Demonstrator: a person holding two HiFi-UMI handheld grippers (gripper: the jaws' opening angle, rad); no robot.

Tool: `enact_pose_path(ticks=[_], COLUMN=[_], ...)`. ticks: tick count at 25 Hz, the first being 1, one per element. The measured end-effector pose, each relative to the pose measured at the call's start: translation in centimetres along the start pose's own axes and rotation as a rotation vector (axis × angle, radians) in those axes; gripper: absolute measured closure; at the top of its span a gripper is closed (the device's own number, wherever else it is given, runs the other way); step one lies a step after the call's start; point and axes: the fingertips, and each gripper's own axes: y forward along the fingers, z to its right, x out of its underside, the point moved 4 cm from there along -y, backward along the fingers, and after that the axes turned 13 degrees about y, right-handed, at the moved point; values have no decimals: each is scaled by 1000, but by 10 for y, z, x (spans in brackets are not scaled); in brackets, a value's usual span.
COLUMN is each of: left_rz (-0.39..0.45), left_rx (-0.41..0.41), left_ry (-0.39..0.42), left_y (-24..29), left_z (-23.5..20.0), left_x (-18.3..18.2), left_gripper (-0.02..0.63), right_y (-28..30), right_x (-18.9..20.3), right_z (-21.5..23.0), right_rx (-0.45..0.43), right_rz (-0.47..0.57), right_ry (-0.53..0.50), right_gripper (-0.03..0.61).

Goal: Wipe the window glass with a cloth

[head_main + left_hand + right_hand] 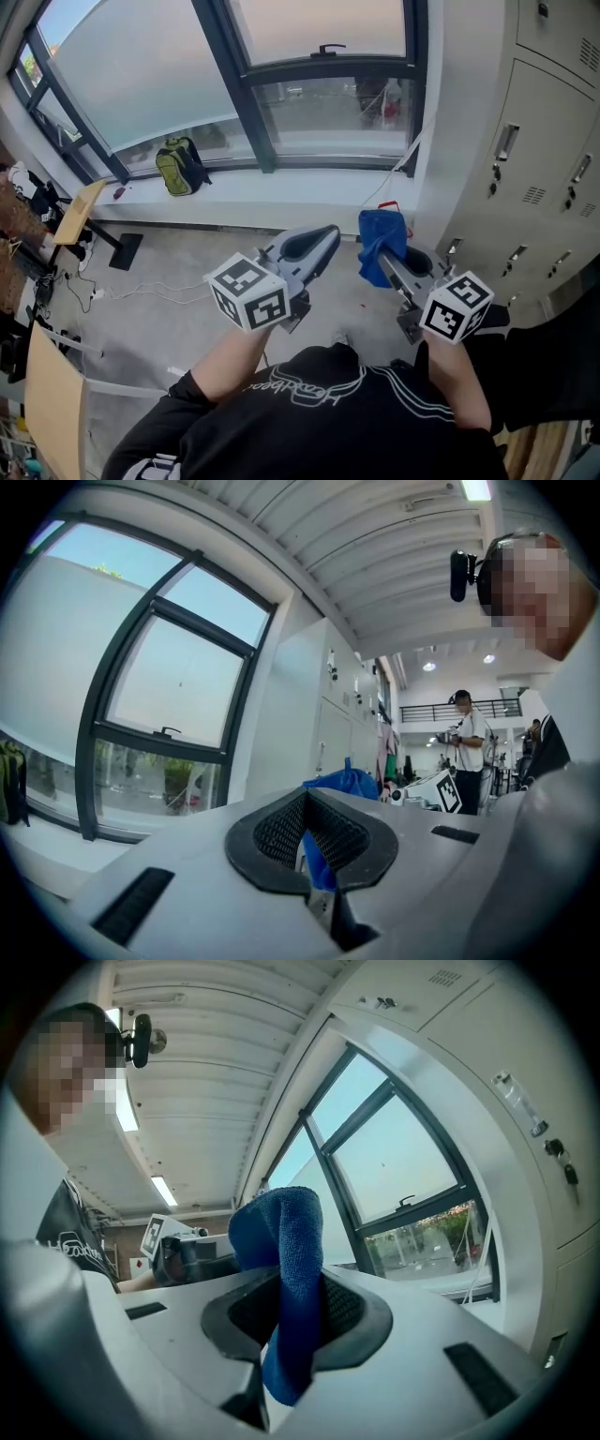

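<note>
Holding a blue microfibre cloth [381,241] ready, well short of the dark-framed window glass [330,111]
Right gripper [298,1309] is pinching the cloth; left gripper [310,844] is sitting closed, empty. Best pressing a flat fold squarely against the pane.

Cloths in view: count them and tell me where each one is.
1. The blue cloth is pinched in the right gripper. None shows elsewhere, though clutter at far left could hide one.

deep blue among greys
a deep blue terry cloth [382,242] shows below the dark charcoal window frame [234,70]; the pale grey left gripper [319,239] and right gripper [386,262] bear black-and-white square markers; an olive-green backpack [180,167] lies under the frame, with light grey metal lockers [534,150] to its right.
</note>
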Motion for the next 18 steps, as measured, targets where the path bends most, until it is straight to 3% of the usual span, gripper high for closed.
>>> enact_pose_path(ticks=[4,10,14,18], left_rz=[14,2,4,-11], left_rx=[-40,-56,-66,-96], left_ry=[-22,-55,-90,-170], left_y=[-4,-1,-1,2], left_z=[-30,-103,-176,-291], left_x=[11,59,90,130], left_gripper=[607,607,607,607], right_y=[21,85,160,268], right_x=[6,29,37,40], right_z=[12,54,83,123], right_rx=[-22,-25,-30,-32], right_rz=[-18,-10,-45,-72], right_ry=[9,24,26,35], right_gripper=[514,514,514,514])
